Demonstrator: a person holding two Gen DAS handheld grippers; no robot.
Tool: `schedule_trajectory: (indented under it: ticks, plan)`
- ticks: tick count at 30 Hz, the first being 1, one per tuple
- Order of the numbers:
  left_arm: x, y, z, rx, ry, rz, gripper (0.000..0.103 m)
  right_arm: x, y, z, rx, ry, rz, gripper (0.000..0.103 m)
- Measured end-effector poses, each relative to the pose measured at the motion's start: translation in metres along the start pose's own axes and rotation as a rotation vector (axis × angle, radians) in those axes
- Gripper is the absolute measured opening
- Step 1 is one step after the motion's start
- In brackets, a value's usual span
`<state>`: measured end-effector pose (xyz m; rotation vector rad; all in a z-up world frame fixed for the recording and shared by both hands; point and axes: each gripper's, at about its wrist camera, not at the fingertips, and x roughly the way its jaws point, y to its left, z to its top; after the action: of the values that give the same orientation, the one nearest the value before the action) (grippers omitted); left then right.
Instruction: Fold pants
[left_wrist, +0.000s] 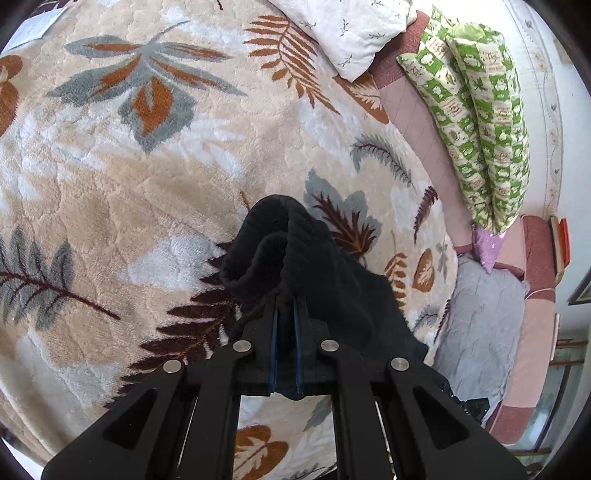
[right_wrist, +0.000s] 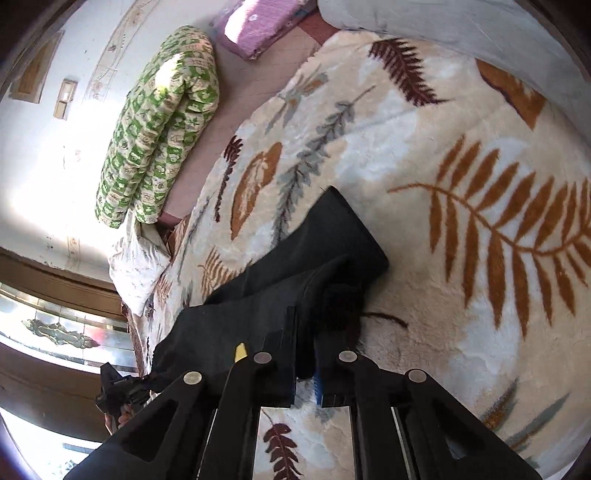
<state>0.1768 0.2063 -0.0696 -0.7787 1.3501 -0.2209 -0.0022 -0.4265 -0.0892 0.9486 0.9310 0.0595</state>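
Black pants (right_wrist: 295, 254) lie partly on the leaf-patterned fleece blanket (left_wrist: 147, 177). The left gripper (left_wrist: 285, 306) is clenched on the ribbed waistband (left_wrist: 273, 243), and the right gripper (right_wrist: 304, 332) pinches the fabric too, probably to lift one end over for a fold.

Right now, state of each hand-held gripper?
Left hand-held gripper: closed on the black pants, bunched at the ribbed band.
Right hand-held gripper: closed on the black pants.
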Motion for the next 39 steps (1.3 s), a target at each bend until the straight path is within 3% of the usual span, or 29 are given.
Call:
schedule_trajectory:
  ticks: [2,6,8,10,15,19,20,22,24,26,28,31,32,33,36,39]
  plan:
    - [-0.007,-0.006,0.008,-0.026,-0.019,-0.045,0.005,0.0,0.019,0.013,-0.023,-0.022,0.011,0.006]
    - [-0.039,-0.027,0.022,-0.012,-0.113,-0.107,0.005,-0.005,0.068,0.046,-0.037,-0.109,0.129,0.006]
    - [-0.05,-0.033,0.026,0.02,-0.158,-0.092,0.005,-0.015,0.091,0.061,-0.063,-0.185,0.193,0.006]
    - [-0.045,-0.03,0.027,0.043,-0.134,-0.061,0.005,-0.019,0.097,0.07,-0.072,-0.23,0.218,0.006]
    - [-0.012,-0.01,0.018,0.068,0.007,0.007,0.005,0.021,0.042,0.056,0.049,-0.143,0.143,0.006]
    - [-0.005,-0.013,0.006,0.177,0.055,0.069,0.007,0.041,-0.01,0.036,0.137,-0.123,0.098,0.006]
    - [-0.005,-0.014,0.002,0.201,0.064,0.076,0.01,0.04,-0.017,0.035,0.155,-0.124,0.099,0.006]
    - [-0.003,-0.016,-0.003,0.238,0.088,0.067,0.034,0.038,-0.025,0.035,0.17,-0.13,0.089,0.006]
    - [-0.002,-0.02,-0.01,0.269,0.099,0.037,0.049,0.037,-0.023,0.036,0.154,-0.126,0.079,0.006]
    - [0.001,-0.026,-0.018,0.316,0.115,0.028,0.053,0.037,-0.017,0.037,0.135,-0.121,0.076,0.006]
    - [0.007,-0.032,-0.023,0.358,0.12,0.071,0.054,0.038,-0.011,0.037,0.115,-0.117,0.064,0.006]
    - [0.02,-0.033,-0.031,0.374,0.123,0.138,0.05,0.041,-0.007,0.036,0.108,-0.11,0.059,0.006]
    - [0.024,-0.032,-0.034,0.374,0.125,0.145,0.04,0.041,-0.006,0.036,0.104,-0.109,0.057,0.006]
    - [0.027,-0.032,-0.036,0.372,0.124,0.144,0.017,0.041,-0.005,0.037,0.101,-0.11,0.052,0.006]
    - [0.023,-0.03,-0.034,0.326,0.072,0.117,0.007,0.04,-0.002,0.037,0.094,-0.112,0.047,0.006]
    - [0.007,-0.031,-0.016,0.231,0.012,0.009,0.005,0.039,0.001,0.039,0.082,-0.115,0.033,0.006]
